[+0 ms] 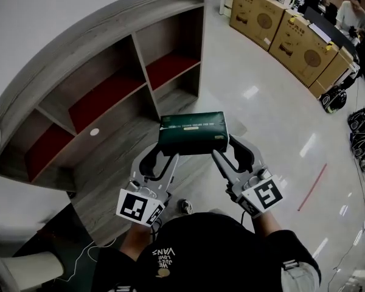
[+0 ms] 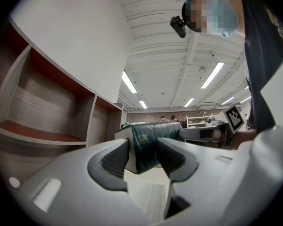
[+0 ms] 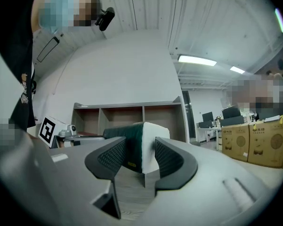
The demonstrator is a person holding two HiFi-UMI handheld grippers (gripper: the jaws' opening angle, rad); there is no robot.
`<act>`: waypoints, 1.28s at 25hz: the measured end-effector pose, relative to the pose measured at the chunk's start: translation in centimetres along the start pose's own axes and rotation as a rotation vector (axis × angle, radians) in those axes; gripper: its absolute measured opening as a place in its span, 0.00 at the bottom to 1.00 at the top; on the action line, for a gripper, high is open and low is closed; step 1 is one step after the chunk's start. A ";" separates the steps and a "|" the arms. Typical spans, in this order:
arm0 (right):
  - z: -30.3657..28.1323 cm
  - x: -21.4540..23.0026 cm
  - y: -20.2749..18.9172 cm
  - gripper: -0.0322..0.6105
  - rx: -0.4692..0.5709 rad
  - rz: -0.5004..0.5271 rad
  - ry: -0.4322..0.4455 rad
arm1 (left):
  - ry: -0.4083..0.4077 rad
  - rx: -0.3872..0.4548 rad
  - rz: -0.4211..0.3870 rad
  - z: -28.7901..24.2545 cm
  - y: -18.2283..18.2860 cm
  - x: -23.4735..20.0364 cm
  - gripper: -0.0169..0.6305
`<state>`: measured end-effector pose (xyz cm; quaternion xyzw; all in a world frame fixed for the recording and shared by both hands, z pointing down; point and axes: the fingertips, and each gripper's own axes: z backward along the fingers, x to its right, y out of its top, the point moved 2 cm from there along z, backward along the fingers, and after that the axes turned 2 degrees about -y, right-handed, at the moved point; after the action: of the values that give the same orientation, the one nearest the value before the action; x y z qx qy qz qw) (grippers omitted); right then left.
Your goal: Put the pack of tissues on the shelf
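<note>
The pale glossy floor (image 1: 264,132) fills the right half of the head view. The long grey wood-grain shelf with red-lined compartments (image 1: 147,78) sweeps across the upper left of that view. It shows again at the left edge of the left gripper view (image 2: 92,121), and across the middle of the right gripper view (image 3: 132,112). In the upper right corner of the head view stands a row of brown cardboard boxes with round printed marks (image 1: 274,26), well apart from the shelf.

Below the frame's centre I hold my left gripper (image 1: 163,158) and my right gripper (image 1: 227,151), both pointing up the frame towards the shelf. Between them, at the very centre, is the dark green soft pack of tissues with white ends (image 1: 193,133). It is carried level in the air in front of the shelf's lower right part, and it lies in no compartment.

My left gripper (image 2: 141,149) is clamped on the pack's (image 2: 151,140) left end, one ribbed pad against each side of it. My right gripper (image 3: 140,149) pinches the pack's (image 3: 134,142) white right end in the same way, the pads pressed close on it.

Smallest, at the lower middle of the head view, are the black-and-white marker cubes: one on the left gripper (image 1: 137,205) and one on the right (image 1: 267,194).
</note>
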<state>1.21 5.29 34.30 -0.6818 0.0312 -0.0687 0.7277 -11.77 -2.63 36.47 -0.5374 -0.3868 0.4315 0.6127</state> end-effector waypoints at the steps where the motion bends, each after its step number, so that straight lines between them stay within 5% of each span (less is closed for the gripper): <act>1: 0.0 0.0 -0.1 0.34 0.005 -0.002 -0.008 | -0.008 0.001 -0.002 -0.1 -0.1 -0.1 0.34; 11: -5.0 4.5 -0.6 0.34 0.010 -0.001 -0.020 | -0.011 -0.005 -0.009 -5.4 -1.1 -4.1 0.34; 32: -16.3 14.5 -2.1 0.34 0.017 0.023 0.302 | 0.289 -0.055 -0.078 -13.9 -4.0 -9.5 0.34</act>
<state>13.12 -12.97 35.95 -0.6570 0.1475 -0.1625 0.7213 -1.43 -16.29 38.67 -0.5952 -0.3269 0.3147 0.6632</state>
